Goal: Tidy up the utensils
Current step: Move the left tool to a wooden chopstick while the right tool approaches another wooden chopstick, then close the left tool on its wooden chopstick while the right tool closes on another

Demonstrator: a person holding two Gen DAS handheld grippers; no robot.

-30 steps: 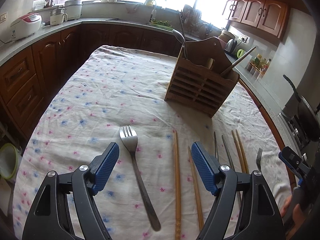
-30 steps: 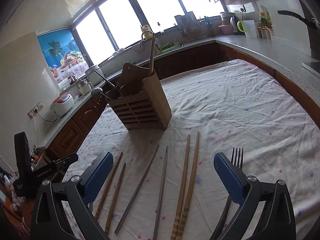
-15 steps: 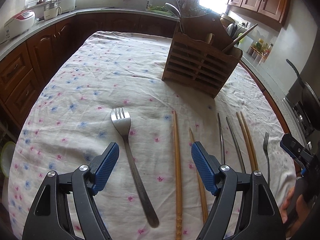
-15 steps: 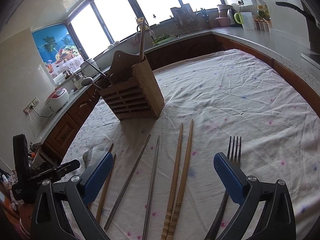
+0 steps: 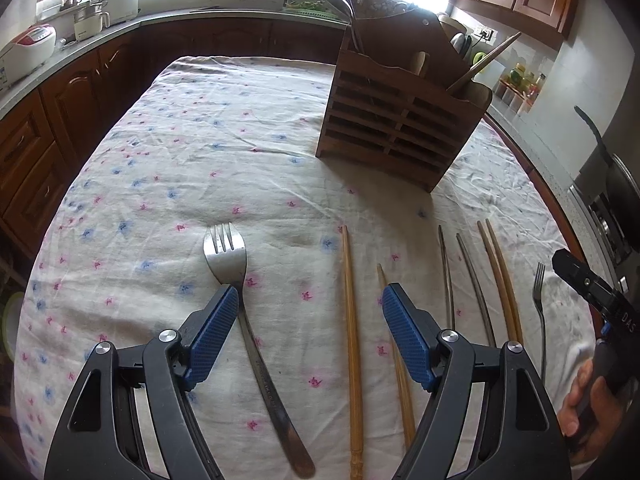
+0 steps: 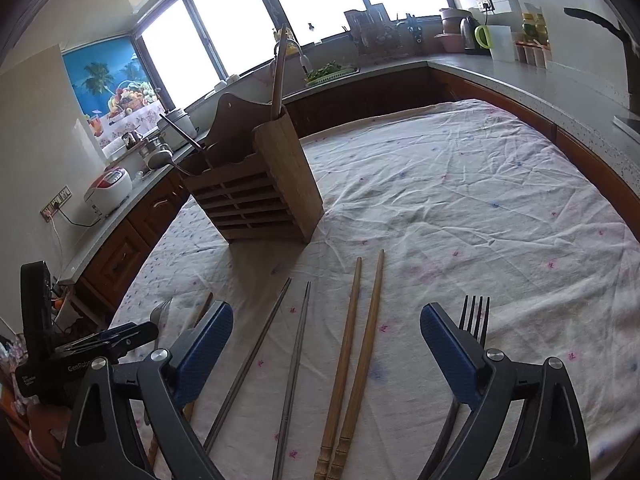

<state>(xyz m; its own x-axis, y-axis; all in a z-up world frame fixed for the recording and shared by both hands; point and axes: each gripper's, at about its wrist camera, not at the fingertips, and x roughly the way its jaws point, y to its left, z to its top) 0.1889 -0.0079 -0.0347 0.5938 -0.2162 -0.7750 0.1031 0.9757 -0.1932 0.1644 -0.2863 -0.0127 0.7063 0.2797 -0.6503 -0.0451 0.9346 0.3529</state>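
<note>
Utensil holder (image 5: 400, 120) stands behind forks (image 5: 240, 300) and chopsticks (image 5: 352, 340).

Left gripper (image 5: 308, 336) agape; right gripper (image 6: 326, 346) closing.

Floral cloth (image 5: 208, 152) spread over the counter, wrinkled. White-and-red rice cooker (image 6: 109, 188) on the far worktop, plugged into a wall socket (image 6: 56, 202). Pots (image 5: 100, 12) beside it. Dark wood cabinets (image 5: 72, 92) below. Tropical fruit poster (image 6: 112, 84) left of bright windows (image 6: 256, 28). Kettle (image 6: 468, 36), white jug with green handle (image 6: 500, 42), spice jars (image 6: 534, 46) on the right worktop. Greens (image 6: 326, 72) near the tap.
</note>
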